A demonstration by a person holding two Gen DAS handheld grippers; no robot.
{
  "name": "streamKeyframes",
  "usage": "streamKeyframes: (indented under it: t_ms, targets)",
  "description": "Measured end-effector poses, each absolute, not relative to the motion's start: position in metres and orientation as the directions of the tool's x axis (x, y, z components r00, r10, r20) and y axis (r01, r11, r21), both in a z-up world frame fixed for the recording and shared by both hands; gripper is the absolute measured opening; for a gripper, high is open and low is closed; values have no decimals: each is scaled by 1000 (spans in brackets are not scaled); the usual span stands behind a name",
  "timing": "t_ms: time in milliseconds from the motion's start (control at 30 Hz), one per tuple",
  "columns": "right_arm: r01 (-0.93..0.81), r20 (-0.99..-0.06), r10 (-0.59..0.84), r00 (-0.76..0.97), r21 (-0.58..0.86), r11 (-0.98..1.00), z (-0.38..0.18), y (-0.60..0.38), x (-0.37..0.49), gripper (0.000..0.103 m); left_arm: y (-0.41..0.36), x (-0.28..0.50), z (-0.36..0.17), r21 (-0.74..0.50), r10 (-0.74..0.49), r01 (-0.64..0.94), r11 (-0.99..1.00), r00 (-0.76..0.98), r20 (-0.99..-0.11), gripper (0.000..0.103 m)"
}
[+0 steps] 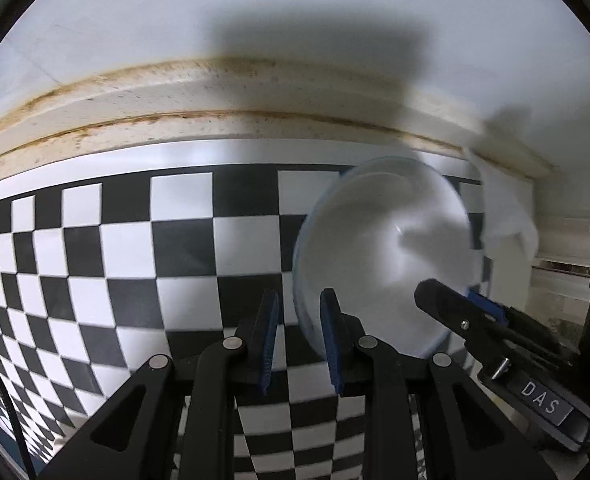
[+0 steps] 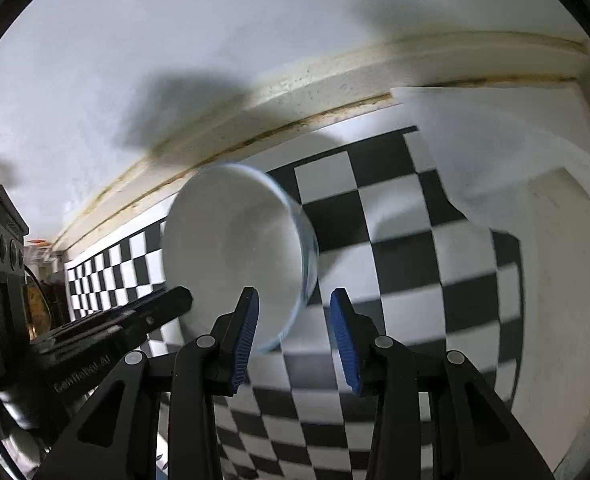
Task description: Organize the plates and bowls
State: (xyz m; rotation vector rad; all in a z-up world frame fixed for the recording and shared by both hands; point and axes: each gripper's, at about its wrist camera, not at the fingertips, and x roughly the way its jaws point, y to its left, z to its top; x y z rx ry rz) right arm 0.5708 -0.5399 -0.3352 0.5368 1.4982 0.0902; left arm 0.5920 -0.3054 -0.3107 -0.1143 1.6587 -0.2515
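Left of the tilted white bowl, the left claw is nearly together, pinching the bowl's near rim above the checkered tabletop. At the bowl's right rim, the right claw stands apart, its pads not pressing the rim between them.

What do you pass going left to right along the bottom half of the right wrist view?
Left gripper → white bowl → right gripper → checkered mat → bare counter.
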Motion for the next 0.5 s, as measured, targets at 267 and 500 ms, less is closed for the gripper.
streamKeyframes:
  t_ms: [267, 500]
  targets:
    - [252, -941, 328, 84, 339, 907, -356, -533, 583, 14, -313, 581, -310, -216, -211, 121, 969, -58, -976, 12]
    - [230, -944, 311, 112, 329, 916, -339, -523, 561, 13, -310, 559, -278, -210, -212, 151, 966, -1, -977, 12]
